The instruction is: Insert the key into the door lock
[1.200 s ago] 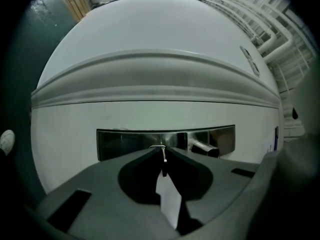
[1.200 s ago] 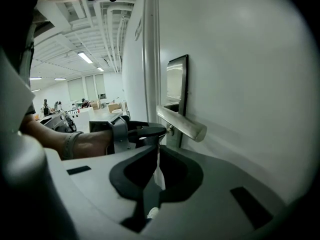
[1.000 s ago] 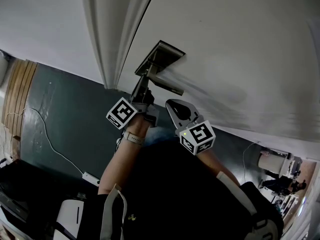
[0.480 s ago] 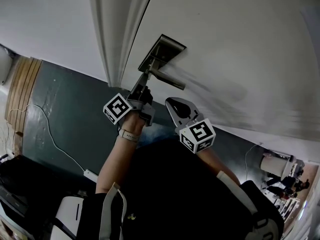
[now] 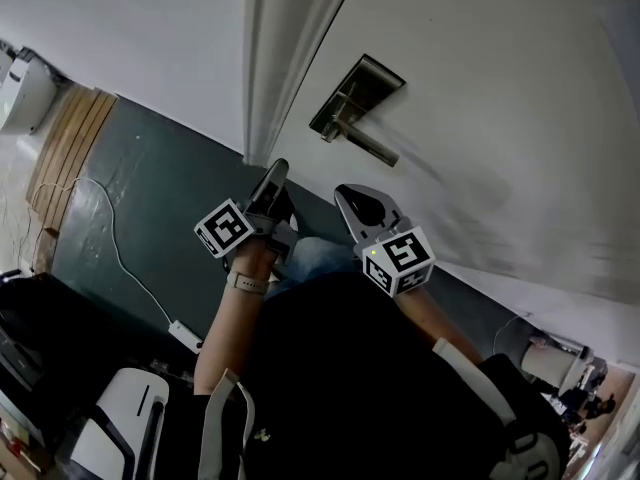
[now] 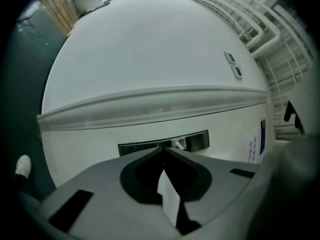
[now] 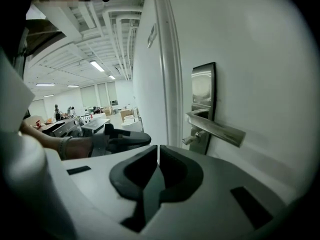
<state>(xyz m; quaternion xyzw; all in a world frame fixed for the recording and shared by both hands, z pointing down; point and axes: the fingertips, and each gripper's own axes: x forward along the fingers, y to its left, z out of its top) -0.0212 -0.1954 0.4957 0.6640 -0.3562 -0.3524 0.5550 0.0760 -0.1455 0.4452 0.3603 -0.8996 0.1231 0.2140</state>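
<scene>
Key (image 7: 191,139) pokes from the lock (image 7: 202,91) just under the door handle (image 7: 217,129), so insertion looks done. Left gripper (image 6: 163,151) is clenched on nothing, aimed at the lock plate but well short of it. Right gripper (image 7: 158,152), also closed & empty, hangs beside it, prob. to stay clear of the handle and the door (image 5: 480,88).

Door (image 5: 480,88): white paint, smooth, low sheen. Lock plate (image 7: 203,101): brushed metal, satin. Lever handle (image 7: 215,127): same metal, brighter along its edge. Key (image 7: 191,139) at the cylinder: pale metal, glossy. My left gripper (image 6: 163,150) and right gripper (image 7: 158,147): grey plastic shells, smooth, matt. Floor (image 5: 150,198): dark green, matt. Slats (image 5: 65,148): pale wood, visible grain.
</scene>
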